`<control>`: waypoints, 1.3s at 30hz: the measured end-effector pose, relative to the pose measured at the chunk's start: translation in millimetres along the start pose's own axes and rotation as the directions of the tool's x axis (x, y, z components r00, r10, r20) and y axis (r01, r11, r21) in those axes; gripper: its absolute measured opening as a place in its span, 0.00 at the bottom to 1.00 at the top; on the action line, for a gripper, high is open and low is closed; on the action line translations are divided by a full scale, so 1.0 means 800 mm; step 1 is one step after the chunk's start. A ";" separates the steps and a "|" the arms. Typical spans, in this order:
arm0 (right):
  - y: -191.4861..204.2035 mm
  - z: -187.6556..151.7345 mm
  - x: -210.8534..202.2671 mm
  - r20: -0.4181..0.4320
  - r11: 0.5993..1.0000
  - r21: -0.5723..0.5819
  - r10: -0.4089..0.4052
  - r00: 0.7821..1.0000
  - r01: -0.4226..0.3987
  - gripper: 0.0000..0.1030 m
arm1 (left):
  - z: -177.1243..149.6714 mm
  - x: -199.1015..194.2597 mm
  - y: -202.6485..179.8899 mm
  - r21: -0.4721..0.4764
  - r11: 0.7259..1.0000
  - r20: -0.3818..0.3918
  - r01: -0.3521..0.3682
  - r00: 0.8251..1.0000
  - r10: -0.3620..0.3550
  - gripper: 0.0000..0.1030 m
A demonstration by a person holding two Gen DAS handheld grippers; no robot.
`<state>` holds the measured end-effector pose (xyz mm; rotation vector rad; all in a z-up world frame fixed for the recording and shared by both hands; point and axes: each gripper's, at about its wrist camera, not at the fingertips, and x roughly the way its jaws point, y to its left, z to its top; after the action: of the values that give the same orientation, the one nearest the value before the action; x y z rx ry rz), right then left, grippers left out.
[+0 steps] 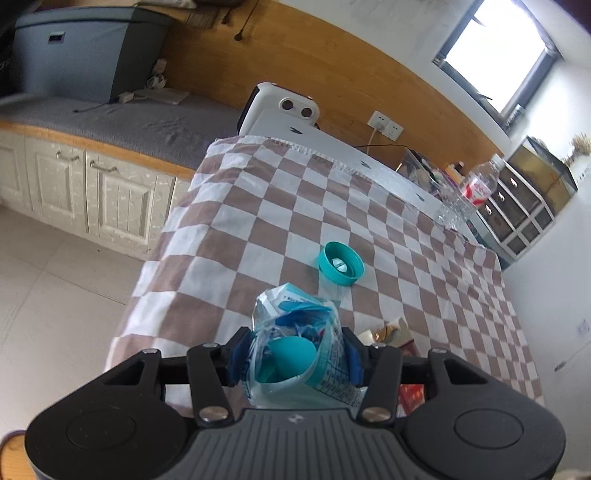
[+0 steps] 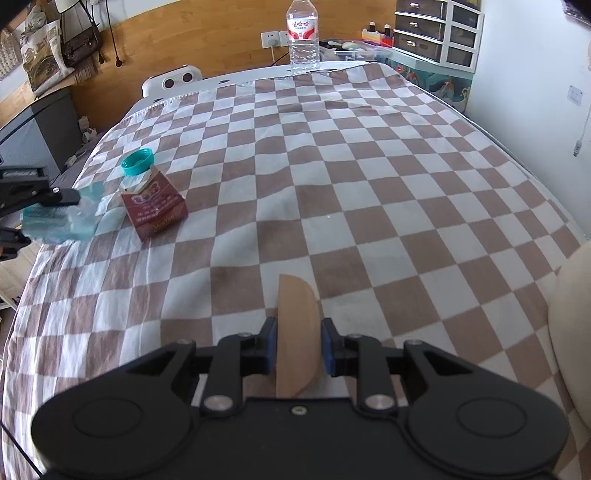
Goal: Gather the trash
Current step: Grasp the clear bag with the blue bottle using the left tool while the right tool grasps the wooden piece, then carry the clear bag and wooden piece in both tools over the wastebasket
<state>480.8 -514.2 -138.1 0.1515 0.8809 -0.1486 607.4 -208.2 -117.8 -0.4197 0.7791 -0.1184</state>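
My left gripper [image 1: 296, 339] is shut on a crumpled clear-and-blue plastic wrapper [image 1: 295, 317] with something teal inside, at the near edge of the checked tablecloth [image 1: 258, 203]. A teal screw cap [image 1: 341, 263] lies open side up just beyond it. In the right wrist view my right gripper [image 2: 299, 325] is shut on a flat tan half-round piece [image 2: 295, 306] standing on edge between the pads. A dark red cigarette box [image 2: 155, 206] stands at the left, the teal cap [image 2: 137, 161] behind it. The left gripper [image 2: 44, 216] holds the wrapper [image 2: 62, 225] at the far left edge.
A clear water bottle [image 2: 303, 37] stands upright at the table's far edge. A white device [image 2: 173, 79] sits behind the table. Drawer units [image 2: 436, 29] and clutter line the far right; a bench with a grey box [image 1: 85, 51] lies to the left.
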 end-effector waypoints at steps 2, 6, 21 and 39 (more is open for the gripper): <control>0.004 -0.001 -0.006 0.005 1.000 0.001 -0.003 1.000 0.003 0.25 | -0.002 -0.014 0.002 0.039 0.999 -0.001 -0.009 1.000 0.009 0.50; 0.017 -0.003 -0.019 0.019 1.000 -0.005 -0.003 1.000 0.003 0.25 | -0.008 -0.041 0.008 0.121 0.992 0.002 -0.032 0.999 0.032 0.50; 0.090 -0.005 -0.085 0.094 0.999 -0.039 0.031 0.995 -0.028 0.25 | -0.031 -0.158 0.036 0.300 0.953 0.034 -0.034 0.999 0.025 0.50; 0.258 -0.046 -0.167 0.144 0.982 -0.155 0.132 0.981 -0.109 0.25 | -0.038 -0.289 0.173 0.285 0.958 0.066 -0.041 0.998 0.024 0.50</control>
<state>408.6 -295.9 -42.6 0.0547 0.7235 0.0185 415.1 -32.2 -41.9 -0.1343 0.6950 -0.1842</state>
